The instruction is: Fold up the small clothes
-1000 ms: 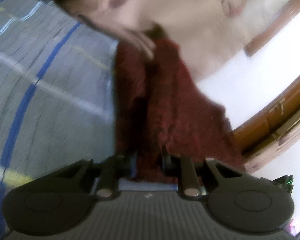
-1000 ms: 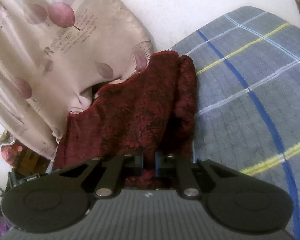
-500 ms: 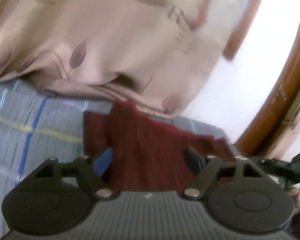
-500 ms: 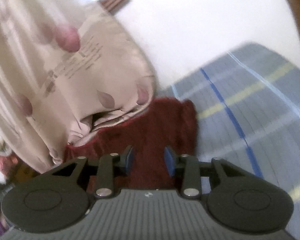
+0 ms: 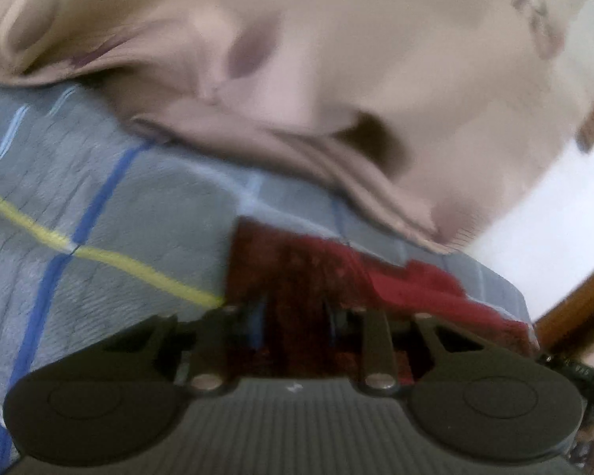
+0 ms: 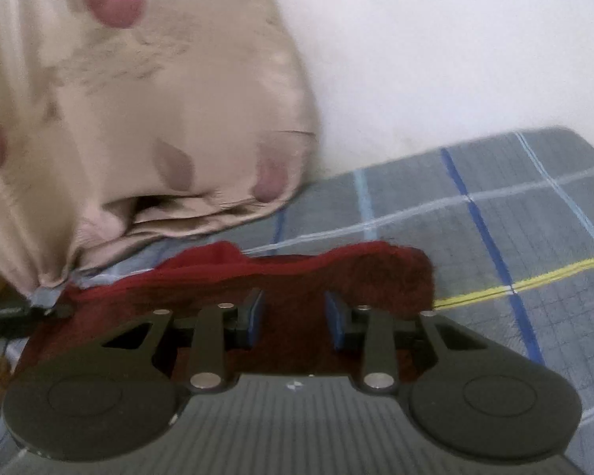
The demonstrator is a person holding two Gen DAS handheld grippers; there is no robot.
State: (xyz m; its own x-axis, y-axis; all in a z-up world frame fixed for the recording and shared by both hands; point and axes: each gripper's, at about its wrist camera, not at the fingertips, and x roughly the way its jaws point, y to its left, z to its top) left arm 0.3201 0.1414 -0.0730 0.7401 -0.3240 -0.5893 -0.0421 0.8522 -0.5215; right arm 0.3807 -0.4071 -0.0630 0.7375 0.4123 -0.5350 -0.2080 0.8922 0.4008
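Observation:
A dark red fuzzy garment (image 5: 316,273) lies folded on a grey plaid blanket (image 5: 99,206). It also shows in the right wrist view (image 6: 297,273). My left gripper (image 5: 295,324) hovers over the garment's near edge, jaws apart with red cloth showing between them. My right gripper (image 6: 295,316) sits over the garment too, its blue pads (image 6: 253,316) well apart and holding nothing. Both views are blurred by motion.
A beige curtain with leaf prints (image 5: 336,59) hangs down onto the blanket just behind the garment and shows in the right wrist view (image 6: 138,118). A white wall (image 6: 435,59) rises behind. A brown wooden frame (image 5: 574,316) stands at the right.
Both grippers let go of the garment and opened, then pulled back. The left jaws have narrowed since half a second ago. The garment now lies flatter on the blanket.

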